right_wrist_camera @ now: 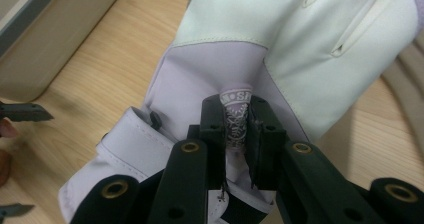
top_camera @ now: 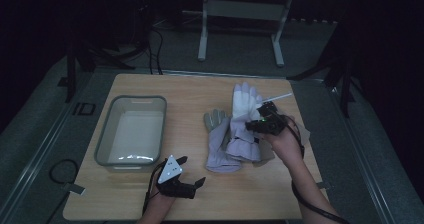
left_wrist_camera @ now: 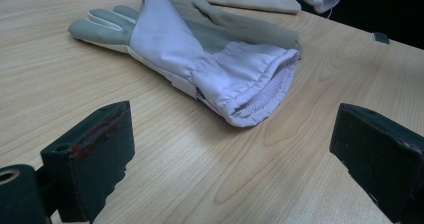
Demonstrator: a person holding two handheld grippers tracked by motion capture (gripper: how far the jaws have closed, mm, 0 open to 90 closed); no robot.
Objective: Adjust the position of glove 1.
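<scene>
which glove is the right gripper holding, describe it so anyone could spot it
On the wooden table, right of the grey tub, lie several gloves. The held glove is the pale one farthest from the person, fingers pointing away, pinched near its cuff by the right gripper. Unlike the glove with grey fingers beside it, its fingers are whitish.

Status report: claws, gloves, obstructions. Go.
Right claw shut on pale glove, lifting it. Left claw open, resting on table. Grey-palmed glove lies flat. Bin clear of path.
</scene>
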